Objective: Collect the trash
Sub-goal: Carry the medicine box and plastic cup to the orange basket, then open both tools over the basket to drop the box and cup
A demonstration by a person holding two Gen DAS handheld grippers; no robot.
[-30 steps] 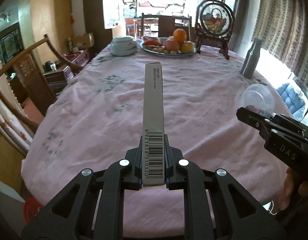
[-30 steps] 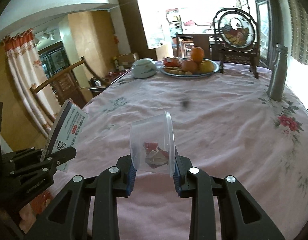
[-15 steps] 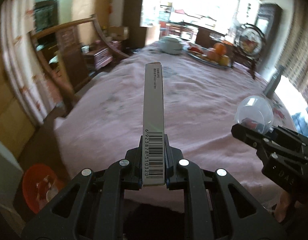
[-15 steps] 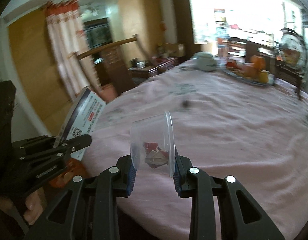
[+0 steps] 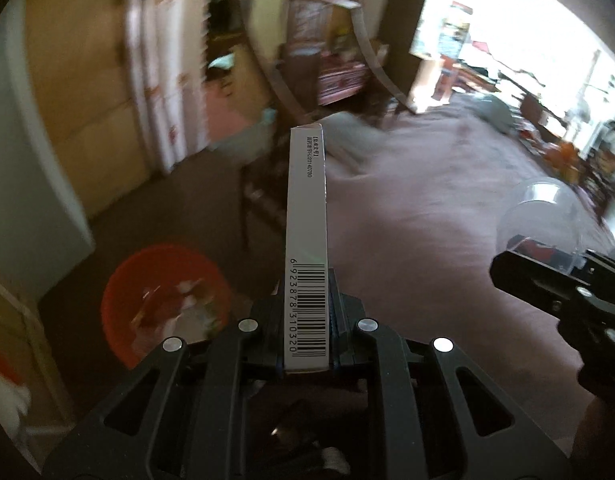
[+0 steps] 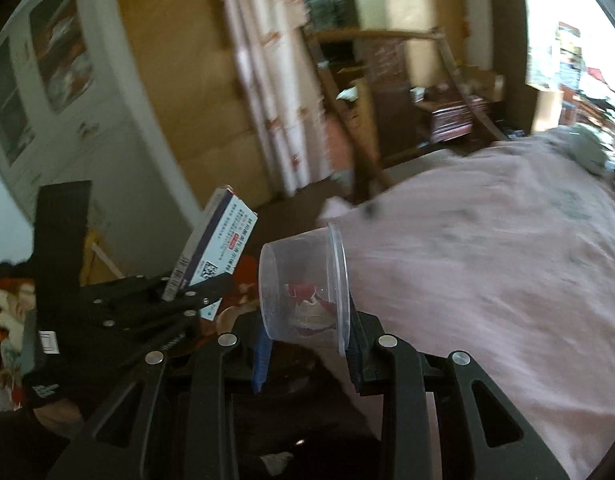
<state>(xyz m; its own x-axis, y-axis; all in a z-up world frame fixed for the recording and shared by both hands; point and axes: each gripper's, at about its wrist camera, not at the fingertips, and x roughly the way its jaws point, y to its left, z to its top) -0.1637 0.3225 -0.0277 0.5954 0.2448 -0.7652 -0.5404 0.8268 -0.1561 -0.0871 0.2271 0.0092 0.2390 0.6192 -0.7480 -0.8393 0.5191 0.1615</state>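
Left tool (image 5: 307, 344) clamping a flat white box (image 5: 307, 248) by its barcode end, jaws pressed tight on both faces, box sticking straight out ahead with its narrow edge up. Same box (image 6: 217, 248) showing in the right wrist view as a printed carton tilted up and to the right, held in the left tool (image 6: 187, 292). Right tool (image 6: 307, 344) squeezing a clear plastic cup (image 6: 303, 288) lying on its side, rim toward the right, with red and pale scraps (image 6: 307, 308) inside. Cup (image 5: 541, 220) and right tool (image 5: 555, 284) appearing at the right edge of the left wrist view. Both tools hanging beyond the near edge of the counter (image 6: 507, 260), draped in a pink cloth. Red bin (image 5: 163, 300) sitting on the floor below and left of the box, already holding scraps. Surroundings smearing with motion blur.
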